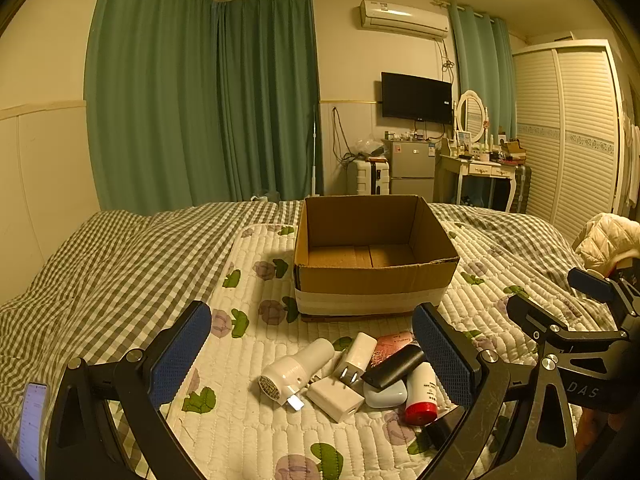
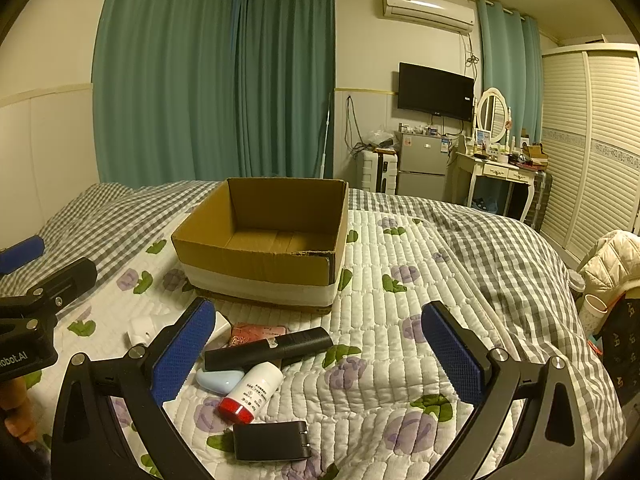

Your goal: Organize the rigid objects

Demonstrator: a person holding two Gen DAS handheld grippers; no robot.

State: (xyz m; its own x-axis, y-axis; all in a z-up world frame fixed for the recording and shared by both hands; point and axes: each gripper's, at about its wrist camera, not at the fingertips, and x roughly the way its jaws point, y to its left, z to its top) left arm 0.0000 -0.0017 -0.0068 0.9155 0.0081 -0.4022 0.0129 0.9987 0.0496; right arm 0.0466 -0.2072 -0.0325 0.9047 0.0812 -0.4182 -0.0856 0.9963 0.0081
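Both my tongs hang spread and hold nothing: the left tongs [image 1: 312,354] above the pile of small items, the right tongs [image 2: 318,350] just beside it. A white plug [image 1: 354,358], black bar [image 2: 269,349] and red-capped bottle [image 2: 252,392] lie on the quilt [image 2: 400,280], near the open cardboard box [image 1: 374,278].
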